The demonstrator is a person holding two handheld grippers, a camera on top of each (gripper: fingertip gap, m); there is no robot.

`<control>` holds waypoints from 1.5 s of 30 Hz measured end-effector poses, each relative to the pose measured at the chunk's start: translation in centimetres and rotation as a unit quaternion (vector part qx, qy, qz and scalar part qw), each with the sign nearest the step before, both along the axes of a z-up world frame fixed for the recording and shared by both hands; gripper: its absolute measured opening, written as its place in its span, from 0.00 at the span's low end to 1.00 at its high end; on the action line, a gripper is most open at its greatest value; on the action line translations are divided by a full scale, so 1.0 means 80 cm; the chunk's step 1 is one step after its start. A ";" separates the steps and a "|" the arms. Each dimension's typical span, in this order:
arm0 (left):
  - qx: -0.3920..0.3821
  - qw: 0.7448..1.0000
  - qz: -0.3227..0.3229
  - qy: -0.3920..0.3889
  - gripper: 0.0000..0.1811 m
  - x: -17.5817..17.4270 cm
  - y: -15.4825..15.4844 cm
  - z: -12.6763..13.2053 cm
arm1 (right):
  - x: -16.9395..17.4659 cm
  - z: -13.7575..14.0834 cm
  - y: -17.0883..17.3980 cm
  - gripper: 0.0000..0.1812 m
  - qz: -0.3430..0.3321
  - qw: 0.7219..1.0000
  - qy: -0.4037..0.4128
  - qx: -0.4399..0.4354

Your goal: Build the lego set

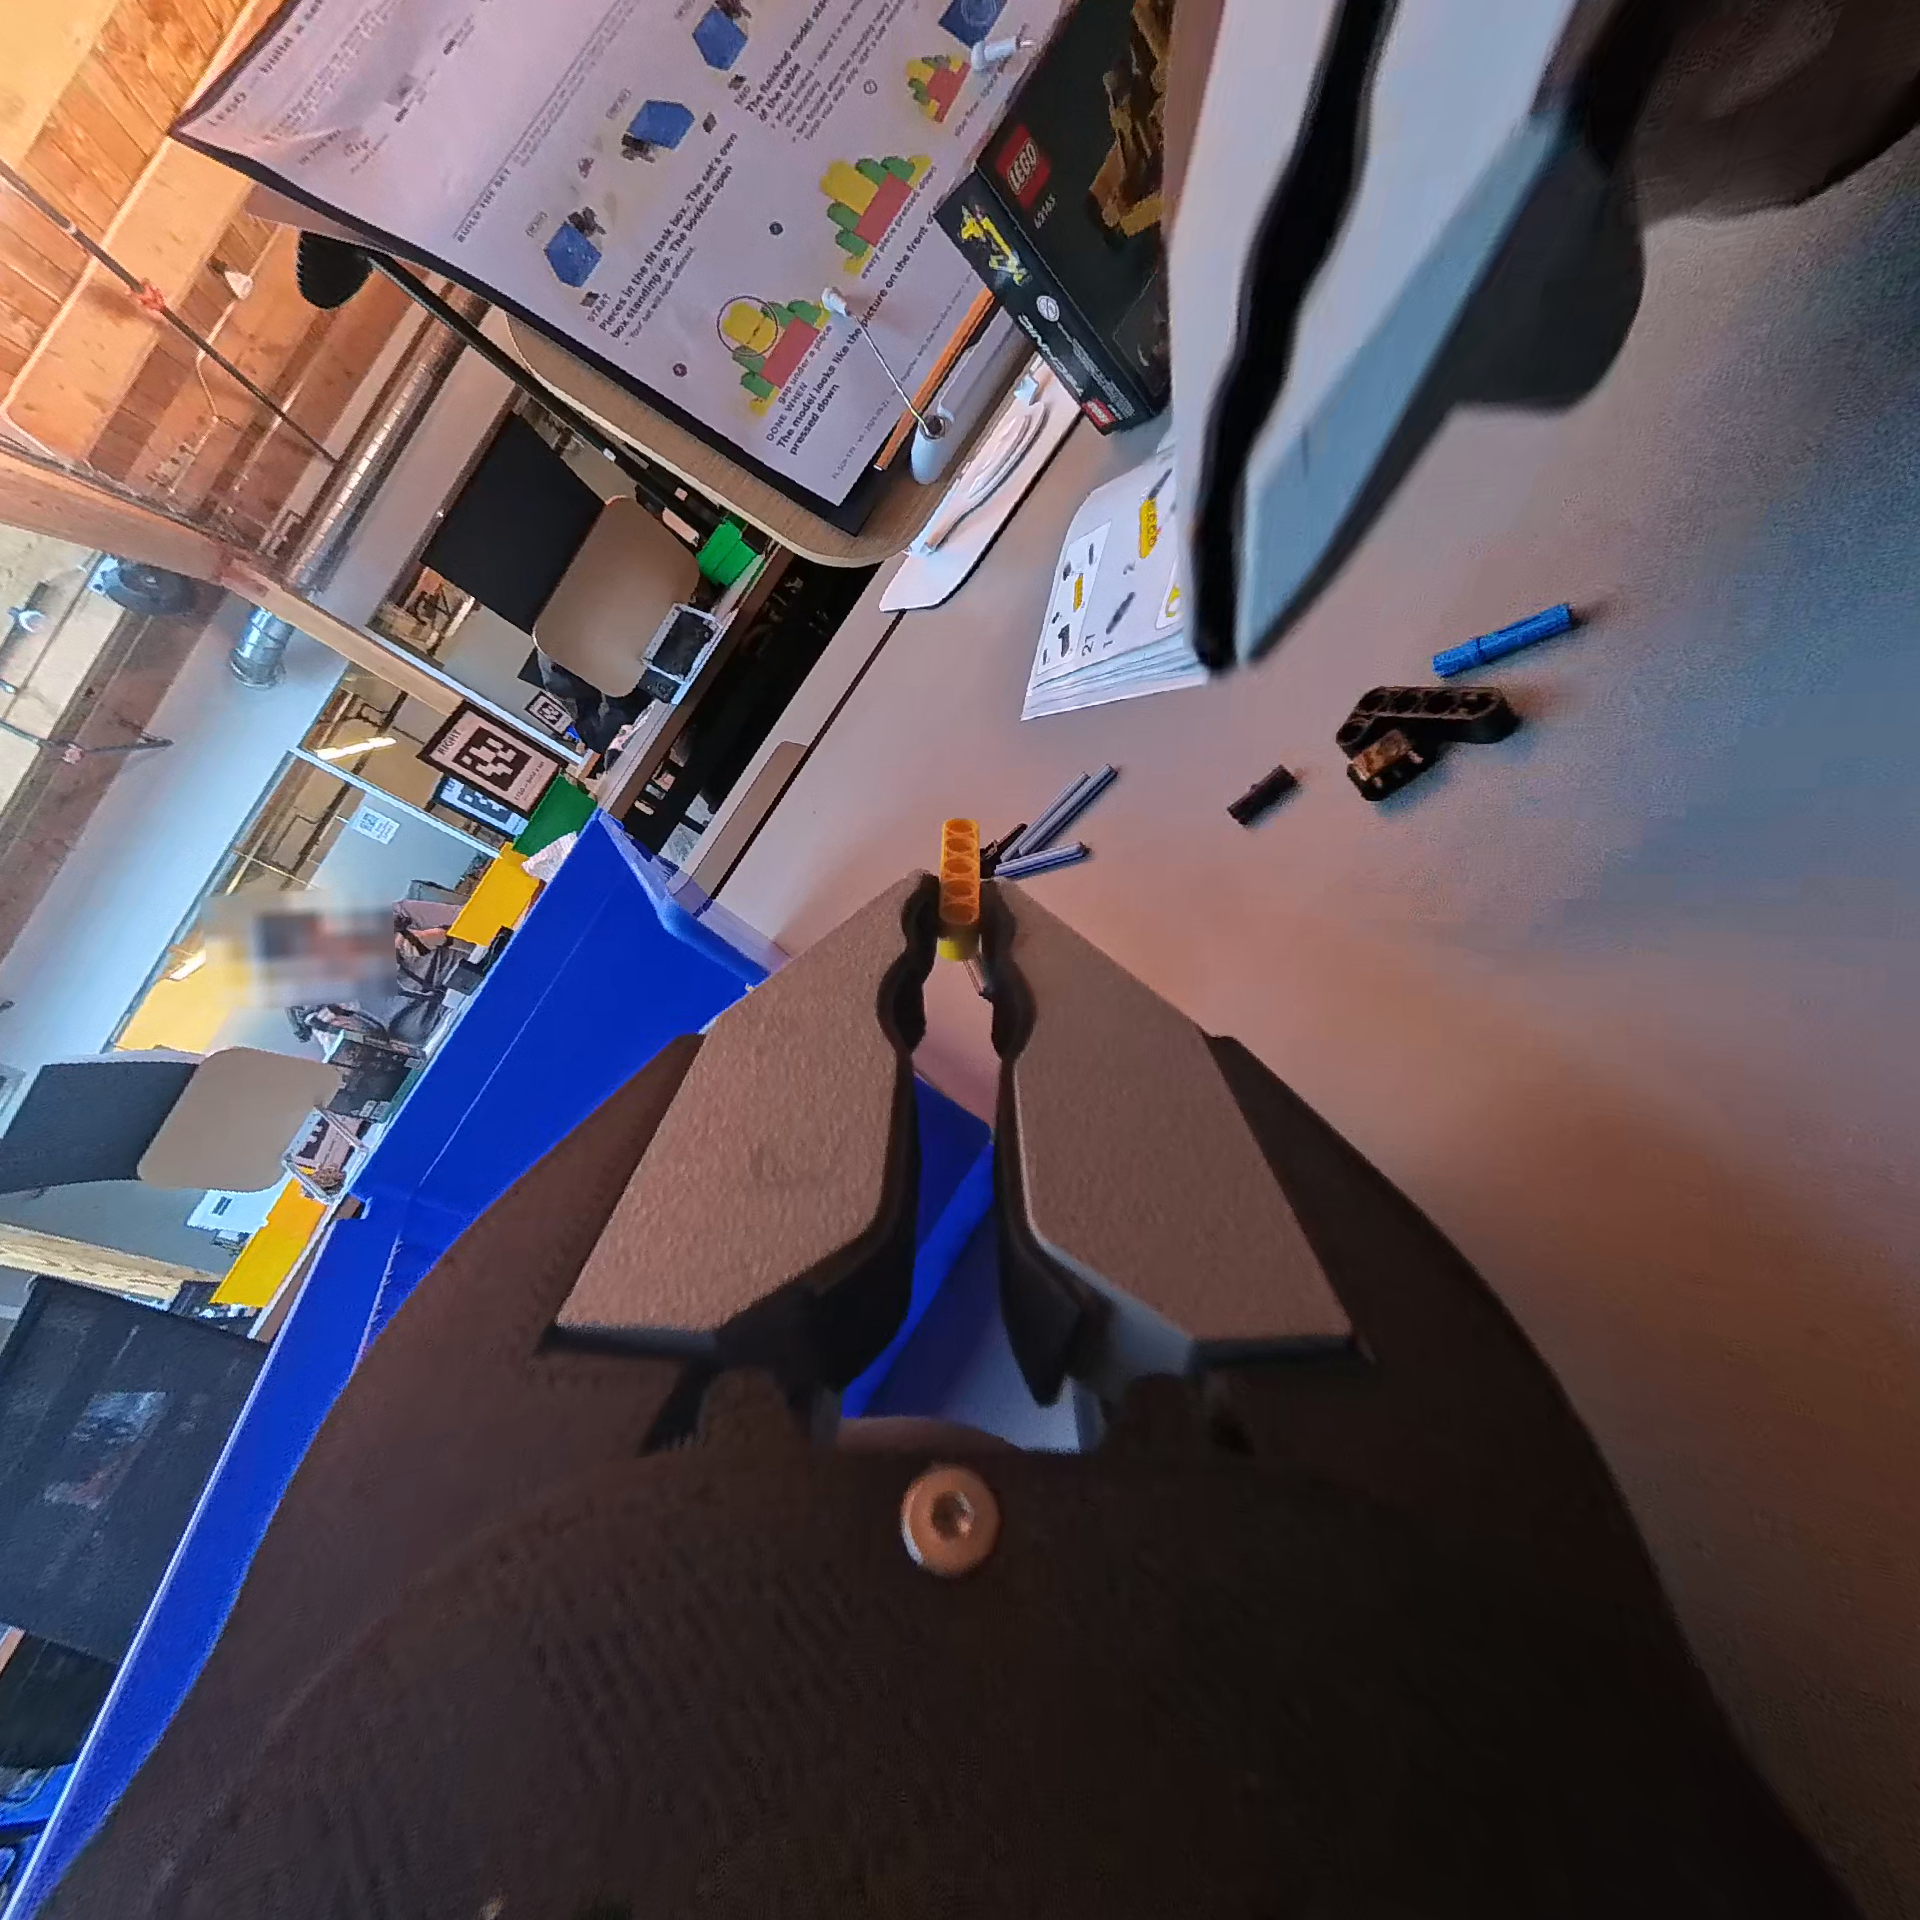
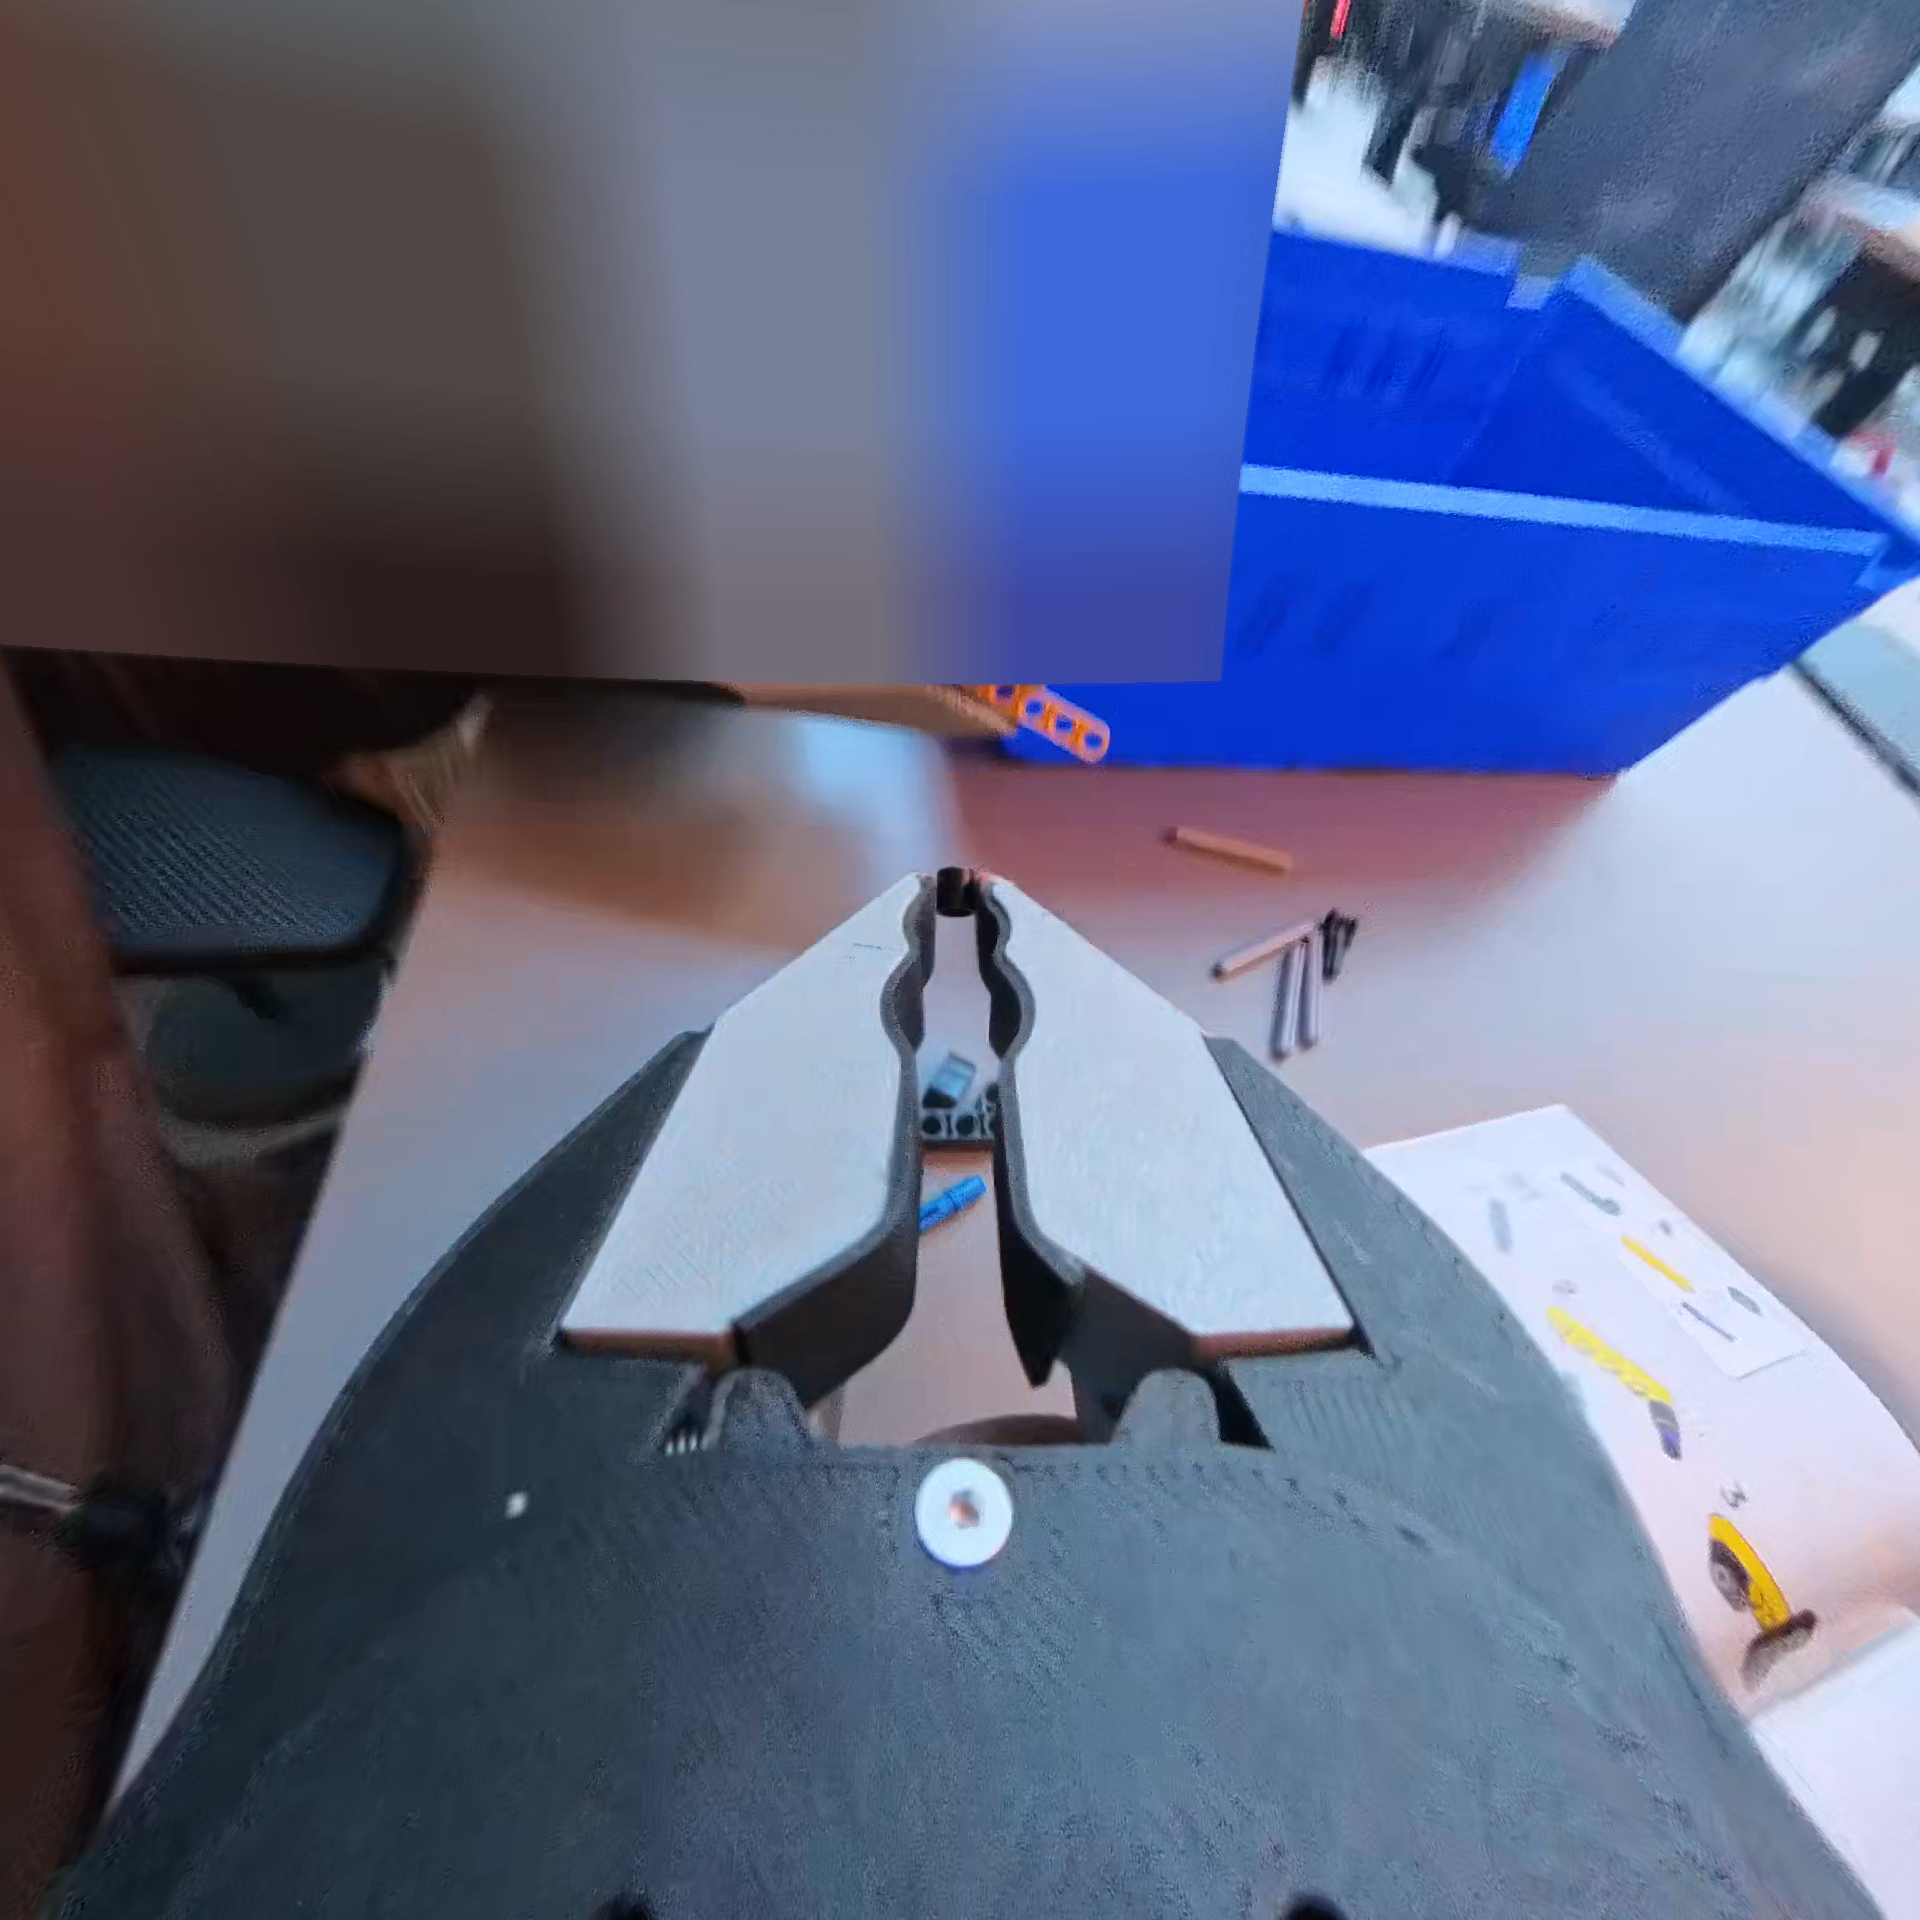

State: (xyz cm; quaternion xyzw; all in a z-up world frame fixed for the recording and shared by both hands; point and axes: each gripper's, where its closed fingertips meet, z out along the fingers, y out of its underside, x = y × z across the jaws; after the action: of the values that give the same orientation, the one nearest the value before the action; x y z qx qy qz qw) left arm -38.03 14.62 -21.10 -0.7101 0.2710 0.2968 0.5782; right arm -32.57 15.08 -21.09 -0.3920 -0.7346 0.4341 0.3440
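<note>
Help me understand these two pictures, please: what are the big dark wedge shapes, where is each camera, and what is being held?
Each picture comes from a camera mounted on a hand-held gripper, looking forward along its two fingers; a person holds one gripper in each hand.

In the left wrist view, the left gripper pinches a yellow-orange beam with holes. In the right wrist view, the right gripper pinches a small black piece; the beam shows farther off there, near the blue bin.

On the table lie a blue pin, a black angled beam, a short black connector, some grey axles and an open instruction booklet. The set's box stands behind.
</note>
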 end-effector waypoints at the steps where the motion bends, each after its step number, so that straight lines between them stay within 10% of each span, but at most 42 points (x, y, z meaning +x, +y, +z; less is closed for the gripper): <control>1: 0.000 1.000 -0.001 0.001 0.03 0.000 0.000 0.000 | 0.007 0.017 -0.001 0.02 0.008 0.999 0.030 -0.021; 13: -0.053 0.962 -0.192 -0.186 0.03 0.088 0.018 0.016 | 0.060 0.049 0.021 0.02 -0.012 0.995 0.070 -0.068; 23: -0.182 0.903 -0.292 -0.258 0.03 0.155 0.054 0.000 | 0.117 -0.038 0.059 0.02 -0.077 0.990 -0.113 -0.013; 45: -0.396 0.849 -0.253 -0.243 0.12 0.199 0.069 -0.080 | 0.156 -0.056 0.082 0.02 -0.097 0.987 -0.128 -0.012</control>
State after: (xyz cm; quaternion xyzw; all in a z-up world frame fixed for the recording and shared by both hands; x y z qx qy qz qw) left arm -22.15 20.10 -27.53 -0.8349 0.3867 -0.1744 0.3507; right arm -20.09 21.65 -25.59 -0.5176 -0.7261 0.3534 0.2829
